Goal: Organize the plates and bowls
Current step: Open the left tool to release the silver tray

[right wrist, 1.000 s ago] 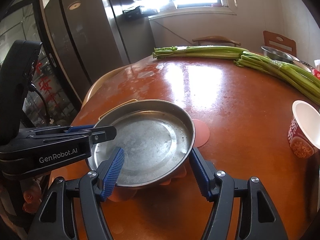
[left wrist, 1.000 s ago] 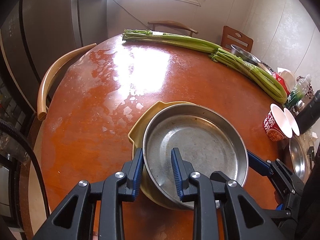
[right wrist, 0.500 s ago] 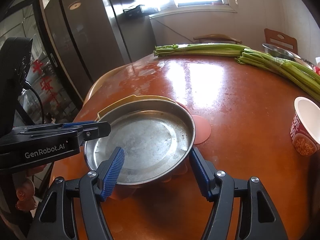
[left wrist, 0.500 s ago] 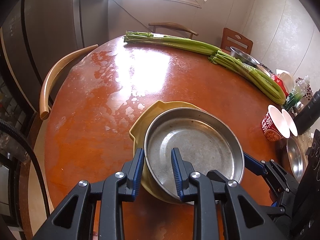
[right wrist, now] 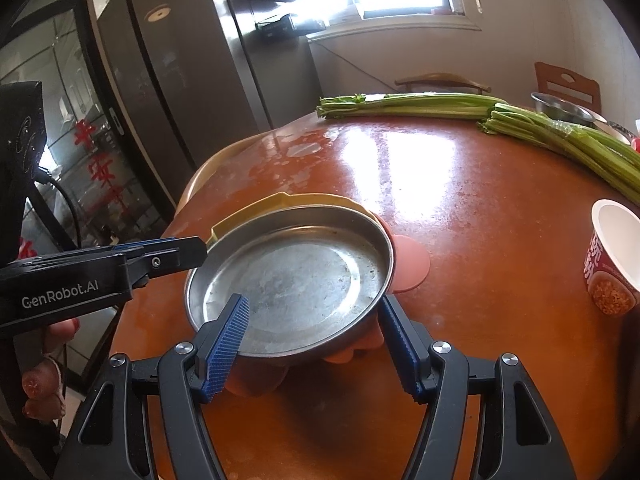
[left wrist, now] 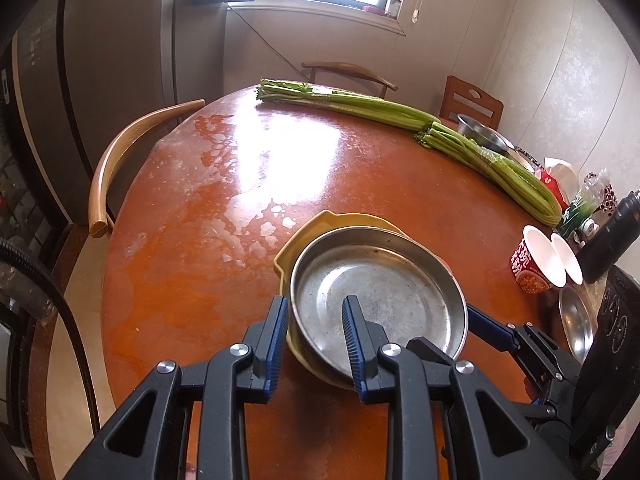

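My left gripper (left wrist: 314, 340) is clamped on the near rim of the steel pan (left wrist: 378, 300), one pad outside the wall and one inside, low in the centre of the left wrist view. The pan sits nested in a yellow bowl (left wrist: 320, 222), whose rim and handle tab peek out along its upper left edge. My right gripper (right wrist: 314, 344) stands half open at the bottom of its view: the left pad lies over the pan's inside and the right one just outside its wall, and I cannot tell if they touch the metal. A pink mat (right wrist: 412, 264) lies under the stack, showing to its right on the round table (right wrist: 480, 208). Celery (left wrist: 400, 114) stretches across the upper right of the table, and a paper cup (right wrist: 612, 260) stands at the right edge.
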Demonstrator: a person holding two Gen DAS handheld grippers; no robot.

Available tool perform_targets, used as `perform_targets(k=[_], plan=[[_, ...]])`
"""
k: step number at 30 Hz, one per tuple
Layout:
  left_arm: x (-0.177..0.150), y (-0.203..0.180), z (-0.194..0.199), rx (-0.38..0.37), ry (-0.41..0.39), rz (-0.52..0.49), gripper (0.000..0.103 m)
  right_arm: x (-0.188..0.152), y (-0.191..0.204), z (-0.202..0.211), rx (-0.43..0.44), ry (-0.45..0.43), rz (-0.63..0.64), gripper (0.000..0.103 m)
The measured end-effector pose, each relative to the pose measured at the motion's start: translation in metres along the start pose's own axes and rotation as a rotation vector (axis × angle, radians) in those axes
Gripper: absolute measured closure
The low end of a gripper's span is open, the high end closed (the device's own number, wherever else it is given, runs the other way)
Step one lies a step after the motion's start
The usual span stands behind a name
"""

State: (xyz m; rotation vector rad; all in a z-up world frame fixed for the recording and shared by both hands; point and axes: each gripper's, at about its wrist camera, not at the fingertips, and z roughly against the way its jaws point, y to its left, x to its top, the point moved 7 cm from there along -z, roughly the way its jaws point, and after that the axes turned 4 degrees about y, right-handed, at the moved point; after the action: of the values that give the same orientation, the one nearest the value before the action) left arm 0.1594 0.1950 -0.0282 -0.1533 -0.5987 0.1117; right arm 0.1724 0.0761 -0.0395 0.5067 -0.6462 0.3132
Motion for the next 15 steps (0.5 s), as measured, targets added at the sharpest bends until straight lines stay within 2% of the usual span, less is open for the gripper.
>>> perform_targets(k=[4,8,15], plan=[[-0.005,0.007,0.005,0.009,-0.012,0.026,0.074,0.003,-0.001,0.008,0.009,-0.033,-0.007,0.034],[-0.011,0.016,0.009,0.035,-0.039,0.073,0.065,0.007,-0.006,0.025,0.002,-0.081,-0.003,0.034],[-0.022,0.018,0.007,-0.071,-0.038,0.181,0.061,0.007,-0.018,0.044,-0.002,-0.106,-0.002,0.034]])
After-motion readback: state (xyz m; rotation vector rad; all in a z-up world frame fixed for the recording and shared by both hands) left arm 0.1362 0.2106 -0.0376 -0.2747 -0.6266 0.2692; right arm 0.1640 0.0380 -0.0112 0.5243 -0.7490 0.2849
